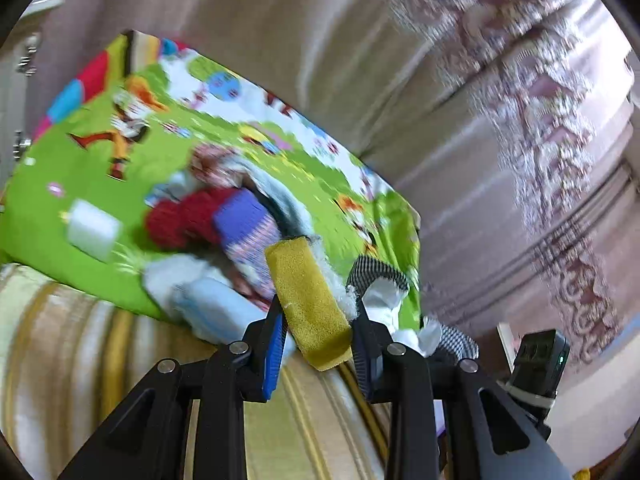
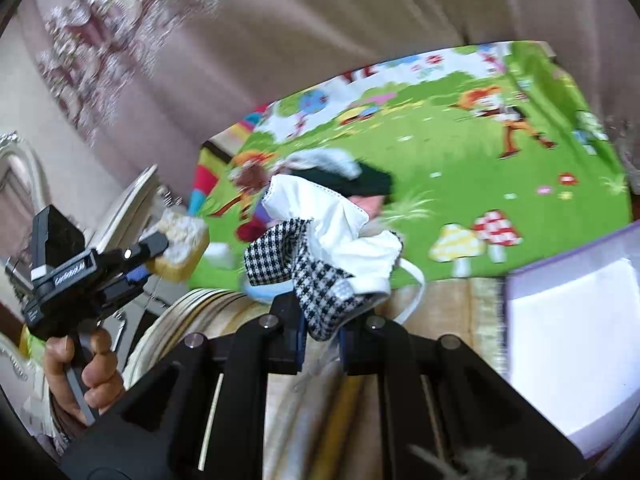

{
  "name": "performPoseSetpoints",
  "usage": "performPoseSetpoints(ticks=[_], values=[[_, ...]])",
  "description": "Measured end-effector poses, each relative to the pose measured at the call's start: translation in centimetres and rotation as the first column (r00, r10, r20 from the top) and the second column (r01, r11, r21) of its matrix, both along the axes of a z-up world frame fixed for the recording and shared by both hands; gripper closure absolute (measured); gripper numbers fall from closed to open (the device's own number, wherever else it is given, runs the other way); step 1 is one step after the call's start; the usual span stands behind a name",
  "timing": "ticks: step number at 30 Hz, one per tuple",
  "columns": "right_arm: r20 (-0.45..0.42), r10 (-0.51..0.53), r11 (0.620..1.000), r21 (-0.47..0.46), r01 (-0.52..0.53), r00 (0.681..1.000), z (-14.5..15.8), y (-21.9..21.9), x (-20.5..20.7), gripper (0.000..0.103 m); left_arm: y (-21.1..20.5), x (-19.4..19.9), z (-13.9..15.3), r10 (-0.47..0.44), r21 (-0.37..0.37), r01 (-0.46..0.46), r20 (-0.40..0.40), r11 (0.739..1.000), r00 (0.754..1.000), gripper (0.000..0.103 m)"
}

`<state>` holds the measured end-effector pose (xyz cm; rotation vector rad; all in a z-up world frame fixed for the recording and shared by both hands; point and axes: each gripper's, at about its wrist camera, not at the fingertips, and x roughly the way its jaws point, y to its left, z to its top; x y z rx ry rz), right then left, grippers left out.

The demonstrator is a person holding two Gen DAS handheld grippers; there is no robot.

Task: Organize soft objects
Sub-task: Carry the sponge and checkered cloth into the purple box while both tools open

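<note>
Sponge in left tool

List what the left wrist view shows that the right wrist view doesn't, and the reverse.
Only the left wrist view: a white block on the play mat.
Only the right wrist view: a white box and the hand holding the left gripper.
Both: the yellow sponge in the left gripper, the checkered cloth in the right gripper.

I am reading one marking only: white lettering on a label along the side of my left gripper, seen from the right wrist. It is showing as something like "GenRobot", blurred, so I am not confirming the spelling.
</note>
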<state>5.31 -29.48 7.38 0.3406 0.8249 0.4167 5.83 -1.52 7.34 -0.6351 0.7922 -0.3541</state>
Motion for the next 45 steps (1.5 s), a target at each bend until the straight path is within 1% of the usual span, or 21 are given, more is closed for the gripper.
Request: performPoseSetpoints(ticks=[5, 9, 13, 15, 20, 23, 26, 27, 28, 30, 31, 32, 33, 35, 37, 39, 40, 43, 44, 45], values=[[0.002, -0.119, 0.992, -0.036, 0.119, 0.993, -0.2, -4.4, -0.4, 0.088, -5.3, 1.1, -0.7, -0.115, -0.006, 0.115, -0.028, 0.993, 0.993, 0.072], [0.002, -0.205, 0.977, -0.066, 0.205, 0.979, -0.6, -7.7, -0.9, 0.088, -9.9, 2.4, -1.1, -0.207, 0.004, 0.207, -0.047, 0.978, 0.977, 0.072], [0.002, -0.286, 0.952, -0.111, 0.285, 0.958, -1.1, -10.7, -1.3, 0.088, -14.9, 3.5, -1.6, -0.296, 0.019, 0.298, -0.07, 0.955, 0.953, 0.072], [-0.002, -0.318, 0.94, -0.134, 0.315, 0.948, -1.4, -11.8, -1.4, 0.088, -16.8, 4.0, -2.0, -0.328, 0.025, 0.332, -0.084, 0.943, 0.941, 0.072], [-0.013, -0.391, 0.906, -0.179, 0.383, 0.92, -2.3, -14.6, -1.6, 0.088, -21.5, 5.0, -2.7, -0.404, 0.036, 0.41, -0.112, 0.911, 0.908, 0.072], [-0.014, -0.426, 0.886, -0.209, 0.414, 0.904, -2.7, -15.7, -1.6, 0.084, -23.7, 5.5, -3.0, -0.436, 0.064, 0.445, -0.121, 0.893, 0.892, 0.071], [-0.014, -0.45, 0.872, -0.224, 0.436, 0.893, -2.9, -16.5, -1.6, 0.084, -25.5, 6.0, -3.3, -0.462, 0.073, 0.473, -0.13, 0.878, 0.877, 0.067], [-0.014, -0.456, 0.868, -0.226, 0.441, 0.89, -3.0, -16.8, -1.6, 0.084, -26.0, 6.1, -3.4, -0.466, 0.085, 0.479, -0.134, 0.874, 0.874, 0.061], [-0.016, -0.461, 0.866, -0.227, 0.446, 0.887, -3.0, -17.1, -1.6, 0.082, -26.3, 6.3, -3.6, -0.468, 0.094, 0.482, -0.138, 0.871, 0.873, 0.058], [-0.021, -0.468, 0.863, -0.228, 0.451, 0.883, -3.1, -17.5, -1.6, 0.073, -26.6, 6.4, -3.6, -0.467, 0.096, 0.48, -0.131, 0.872, 0.874, 0.044], [-0.02, -0.468, 0.862, -0.229, 0.452, 0.883, -3.1, -17.6, -1.6, 0.069, -26.7, 6.4, -3.6, -0.467, 0.097, 0.48, -0.13, 0.872, 0.874, 0.041], [-0.014, -0.471, 0.86, -0.231, 0.455, 0.882, -3.1, -17.7, -1.6, 0.061, -26.6, 6.4, -3.5, -0.467, 0.099, 0.48, -0.129, 0.872, 0.875, 0.039], [-0.008, -0.476, 0.856, -0.234, 0.461, 0.879, -2.9, -17.8, -1.7, 0.053, -26.6, 6.4, -3.5, -0.465, 0.102, 0.478, -0.127, 0.872, 0.876, 0.039], [0.011, -0.483, 0.849, -0.242, 0.471, 0.876, -2.6, -17.7, -1.8, 0.046, -26.3, 6.3, -3.4, -0.462, 0.104, 0.475, -0.126, 0.874, 0.878, 0.039], [0.023, -0.482, 0.845, -0.253, 0.472, 0.876, -2.3, -17.5, -2.0, 0.045, -25.9, 6.2, -3.1, -0.45, 0.11, 0.463, -0.123, 0.879, 0.884, 0.039], [0.034, -0.478, 0.844, -0.259, 0.47, 0.878, -1.9, -17.3, -1.9, 0.041, -25.2, 6.0, -2.7, -0.424, 0.129, 0.436, -0.112, 0.891, 0.899, 0.039], [0.041, -0.476, 0.845, -0.257, 0.47, 0.878, -1.7, -17.1, -1.9, 0.039, -24.7, 5.8, -2.4, -0.407, 0.135, 0.416, -0.094, 0.899, 0.909, 0.039], [0.078, -0.471, 0.838, -0.271, 0.473, 0.879, -0.9, -16.5, -2.2, 0.026, -23.4, 4.8, -1.3, -0.353, 0.182, 0.349, -0.012, 0.919, 0.936, 0.039], [0.093, -0.47, 0.836, -0.273, 0.476, 0.878, -0.5, -16.2, -2.3, 0.02, -22.9, 4.3, -0.8, -0.342, 0.208, 0.328, 0.03, 0.921, 0.939, 0.039], [0.106, -0.467, 0.836, -0.271, 0.478, 0.878, -0.2, -16.0, -2.4, 0.015, -22.4, 4.0, -0.5, -0.337, 0.231, 0.317, 0.055, 0.92, 0.94, 0.039]])
